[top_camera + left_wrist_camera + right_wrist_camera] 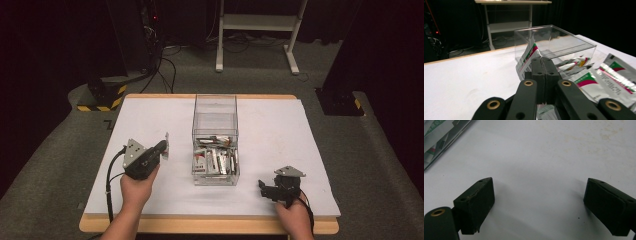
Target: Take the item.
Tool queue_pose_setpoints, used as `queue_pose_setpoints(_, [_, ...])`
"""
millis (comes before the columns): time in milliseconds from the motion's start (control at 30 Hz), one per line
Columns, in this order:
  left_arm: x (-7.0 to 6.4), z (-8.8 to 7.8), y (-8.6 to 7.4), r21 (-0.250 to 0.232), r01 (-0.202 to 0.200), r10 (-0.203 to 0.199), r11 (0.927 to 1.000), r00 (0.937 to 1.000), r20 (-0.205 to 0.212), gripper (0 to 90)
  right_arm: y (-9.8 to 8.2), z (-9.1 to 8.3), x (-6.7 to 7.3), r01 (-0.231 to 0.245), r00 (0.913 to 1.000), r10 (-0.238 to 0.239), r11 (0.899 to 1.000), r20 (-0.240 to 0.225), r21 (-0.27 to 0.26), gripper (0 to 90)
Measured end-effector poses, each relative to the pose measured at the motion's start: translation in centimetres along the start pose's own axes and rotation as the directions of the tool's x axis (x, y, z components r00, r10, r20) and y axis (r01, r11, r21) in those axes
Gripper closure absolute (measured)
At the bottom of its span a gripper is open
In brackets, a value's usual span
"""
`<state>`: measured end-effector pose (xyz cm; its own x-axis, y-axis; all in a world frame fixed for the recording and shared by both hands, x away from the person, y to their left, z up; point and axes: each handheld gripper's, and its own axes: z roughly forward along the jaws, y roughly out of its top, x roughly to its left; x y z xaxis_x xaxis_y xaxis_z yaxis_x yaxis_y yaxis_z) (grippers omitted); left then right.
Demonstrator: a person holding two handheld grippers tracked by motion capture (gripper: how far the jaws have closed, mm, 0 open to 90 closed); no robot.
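Now I've L gripper [543,65] clamped on silver red-green foil sachet [527,56], frame centre-left beside clear plastic box [215,120]; R gripper [539,202] jaws apart, lower right.

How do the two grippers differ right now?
The left gripper has its jaws shut on a sachet; the right gripper has its jaws wide open with nothing between them. The left one is held up beside the clear box; the right one sits low over the bare white table. Both are black, hand-held and two-jawed.
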<state>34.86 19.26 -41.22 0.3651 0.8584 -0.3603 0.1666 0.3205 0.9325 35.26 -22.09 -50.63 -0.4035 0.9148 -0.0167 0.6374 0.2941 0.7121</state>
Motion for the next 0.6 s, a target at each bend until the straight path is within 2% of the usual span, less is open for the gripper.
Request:
queue_pose_setpoints(333, [2.4,0.9,-0.1,0.022,0.008,-0.008,0.9997,0.9994,-0.033,89.4,0.0,0.0,0.0,0.000,1.0000,0.000,1.000,0.000,0.000,9.6])
queue_pose_setpoints(600, [3.8,1.9,-0.3,0.033,0.011,-0.009,0.9994,0.9984,-0.056,89.3,0.0,0.0,0.0,-0.001,1.0000,0.001,1.000,0.001,-0.001,9.6])
